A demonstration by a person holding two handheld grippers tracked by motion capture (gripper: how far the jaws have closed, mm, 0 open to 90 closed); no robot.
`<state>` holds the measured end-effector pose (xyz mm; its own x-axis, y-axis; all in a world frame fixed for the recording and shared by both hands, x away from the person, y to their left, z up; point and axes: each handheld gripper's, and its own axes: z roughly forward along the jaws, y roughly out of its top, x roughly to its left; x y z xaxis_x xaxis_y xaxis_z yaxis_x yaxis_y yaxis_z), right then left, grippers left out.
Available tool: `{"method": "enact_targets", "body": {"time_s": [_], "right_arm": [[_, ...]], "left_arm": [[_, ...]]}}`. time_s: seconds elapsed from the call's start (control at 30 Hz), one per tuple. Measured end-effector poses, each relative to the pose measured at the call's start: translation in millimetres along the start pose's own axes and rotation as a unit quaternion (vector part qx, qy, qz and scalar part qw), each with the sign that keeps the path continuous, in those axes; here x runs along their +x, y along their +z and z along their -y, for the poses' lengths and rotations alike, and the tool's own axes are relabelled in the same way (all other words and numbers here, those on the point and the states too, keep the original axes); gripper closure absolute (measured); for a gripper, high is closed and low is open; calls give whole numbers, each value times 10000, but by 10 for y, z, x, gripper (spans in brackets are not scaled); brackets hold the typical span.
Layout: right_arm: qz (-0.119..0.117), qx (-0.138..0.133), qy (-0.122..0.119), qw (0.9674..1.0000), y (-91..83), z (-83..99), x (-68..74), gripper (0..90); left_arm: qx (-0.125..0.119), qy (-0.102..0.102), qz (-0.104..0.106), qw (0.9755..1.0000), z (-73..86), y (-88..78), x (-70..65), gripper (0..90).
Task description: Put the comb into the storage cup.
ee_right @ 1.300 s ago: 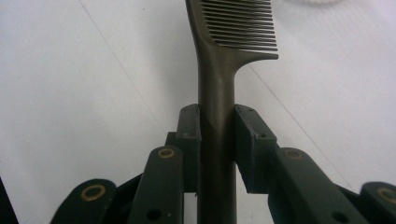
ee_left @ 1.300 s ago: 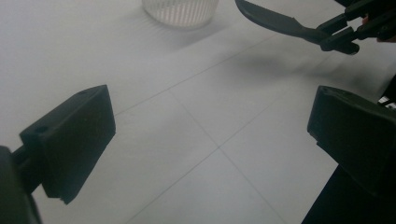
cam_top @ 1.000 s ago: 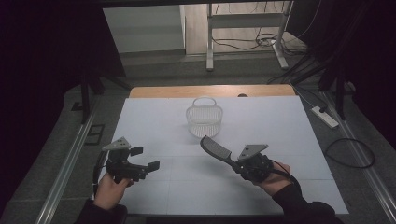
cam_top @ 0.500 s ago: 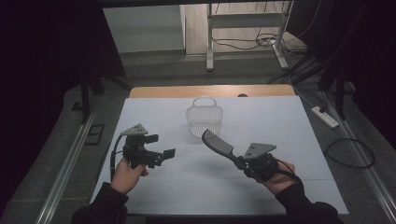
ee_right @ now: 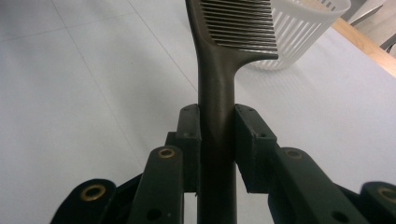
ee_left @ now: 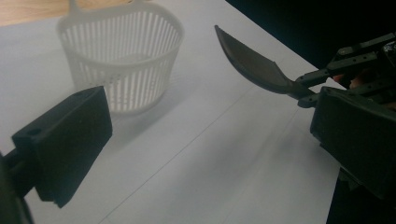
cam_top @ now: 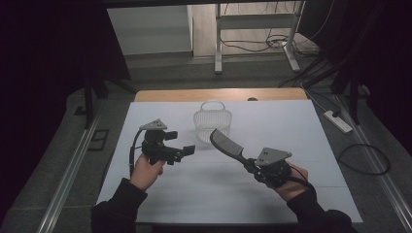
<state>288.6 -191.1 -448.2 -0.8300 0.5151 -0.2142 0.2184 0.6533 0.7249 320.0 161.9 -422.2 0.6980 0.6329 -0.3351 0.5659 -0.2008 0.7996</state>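
Looking down from above, the right claw (cam_top: 248,165) grips a dark comb (cam_top: 226,144) by its handle, teeth end raised toward the white basket (cam_top: 210,119) on the white counter (cam_top: 301,126). The left claw (cam_top: 182,151) hangs spread wide, holding nothing. Its own view shows the jaws far apart, basket (ee_left: 122,65) and comb (ee_left: 250,63) beyond. The right claw's view shows both jaws pinching the comb handle (ee_right: 217,121).

Matt dark plastic comb (ee_right: 233,28), slatted white plastic basket (ee_left: 123,56), smooth white table (cam_top: 311,126) with wooden edge.

Dim room: grey floor (cam_top: 160,73), white-covered wooden table (cam_top: 301,121), metal stand (cam_top: 255,29), cables (cam_top: 362,158).
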Motion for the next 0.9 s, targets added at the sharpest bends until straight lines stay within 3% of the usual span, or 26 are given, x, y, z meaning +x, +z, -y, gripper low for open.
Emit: {"method": "enact_targets", "body": {"time_s": [0.37,0.63,0.9], "right_arm": [[177,-248,-129,9995,-25,-10,-35,721],[148,-355,-241,9990,-26,-16,-6,721],[94,-474,-371,9981,-27,-34,42,721]], "left_arm": [[-18,-27,298,9996,-121,174,-95,0],[-70,-227,486,9985,-106,206,-102,0],[26,-262,603,9978,-67,261,-96,0]]}}
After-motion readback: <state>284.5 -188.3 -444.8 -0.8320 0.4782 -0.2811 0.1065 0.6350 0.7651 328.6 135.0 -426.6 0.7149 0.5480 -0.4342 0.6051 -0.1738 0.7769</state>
